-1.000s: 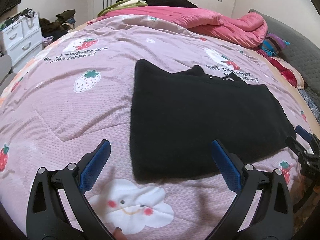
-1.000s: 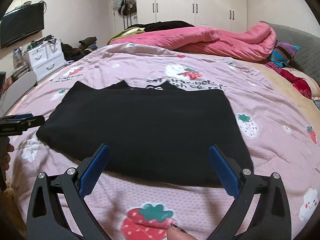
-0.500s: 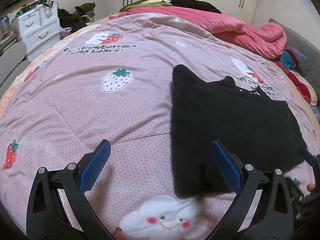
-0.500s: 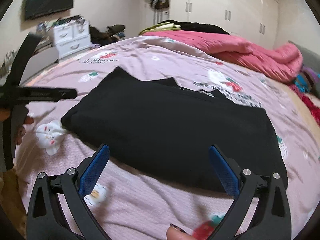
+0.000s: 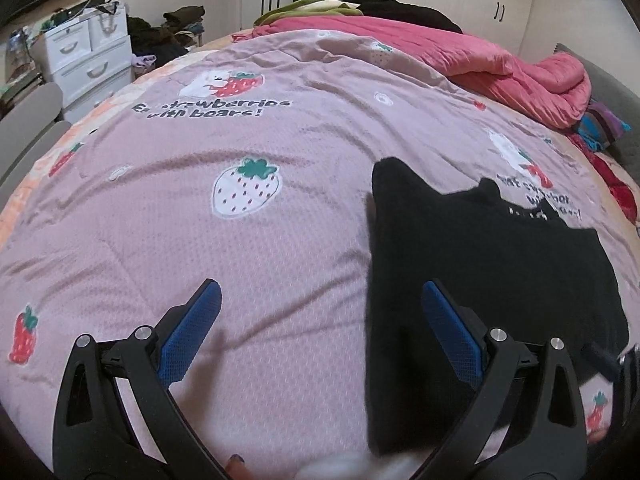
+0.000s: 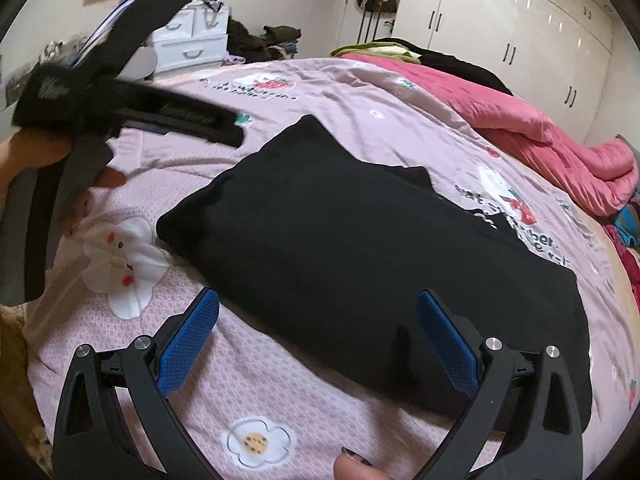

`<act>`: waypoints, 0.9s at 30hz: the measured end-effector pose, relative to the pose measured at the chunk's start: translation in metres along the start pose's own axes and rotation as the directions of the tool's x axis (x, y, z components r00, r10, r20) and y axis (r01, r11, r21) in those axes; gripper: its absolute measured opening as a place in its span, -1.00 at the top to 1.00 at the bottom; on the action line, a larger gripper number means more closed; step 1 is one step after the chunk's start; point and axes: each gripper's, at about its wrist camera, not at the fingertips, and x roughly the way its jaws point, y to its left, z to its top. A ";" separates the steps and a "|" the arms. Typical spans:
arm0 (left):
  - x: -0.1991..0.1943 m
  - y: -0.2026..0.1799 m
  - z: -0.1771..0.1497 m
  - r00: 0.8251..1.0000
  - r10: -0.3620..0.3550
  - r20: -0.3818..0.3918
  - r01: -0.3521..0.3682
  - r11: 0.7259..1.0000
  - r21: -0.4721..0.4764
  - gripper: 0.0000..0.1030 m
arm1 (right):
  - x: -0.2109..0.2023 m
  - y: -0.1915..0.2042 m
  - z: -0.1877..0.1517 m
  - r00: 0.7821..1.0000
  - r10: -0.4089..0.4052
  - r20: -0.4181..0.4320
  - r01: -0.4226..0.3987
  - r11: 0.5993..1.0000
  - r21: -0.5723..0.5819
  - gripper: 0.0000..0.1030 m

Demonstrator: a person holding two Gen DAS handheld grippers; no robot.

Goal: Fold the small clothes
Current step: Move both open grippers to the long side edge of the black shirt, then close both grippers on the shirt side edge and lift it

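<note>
Grippers hover wide apart over a bed where a folded black garment (image 5: pixel 480 264) lies flat on a pink strawberry-print quilt (image 5: pixel 248 248). The left gripper (image 5: pixel 320 316) hangs above the quilt at the garment's left edge, its blue pads (image 5: pixel 188 340) spread with nothing between them; the right pad overlaps the dark cloth in the picture, though contact cannot be told. The right gripper (image 6: pixel 318 316) is likewise spread and empty, held low near the garment's near edge.

Only the right wrist view shows the person's left hand (image 6: pixel 36 152) wrapped around the other tool's black handle, tilted above the quilt's left side, with a white flower print (image 6: pixel 124 264) beneath it. Only the left wrist view shows a large white strawberry print (image 5: pixel 246 188) and, at the far right, a blurred part of the right-hand tool.

Printed on the quilt is partly legible wording that reads "strawberries with bears!" (image 5: pixel 212 109). A pink duvet (image 5: pixel 500 64) is heaped at the far side, white wardrobes (image 6: pixel 520 28) behind and a white drawer unit (image 5: pixel 86 60) to the left.
</note>
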 end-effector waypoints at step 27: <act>0.050 -0.010 0.040 0.998 0.000 -0.068 0.001 1.000 0.017 -0.82 | 0.053 0.033 0.035 0.989 -0.139 0.051 0.144 0.981 -0.131 -0.89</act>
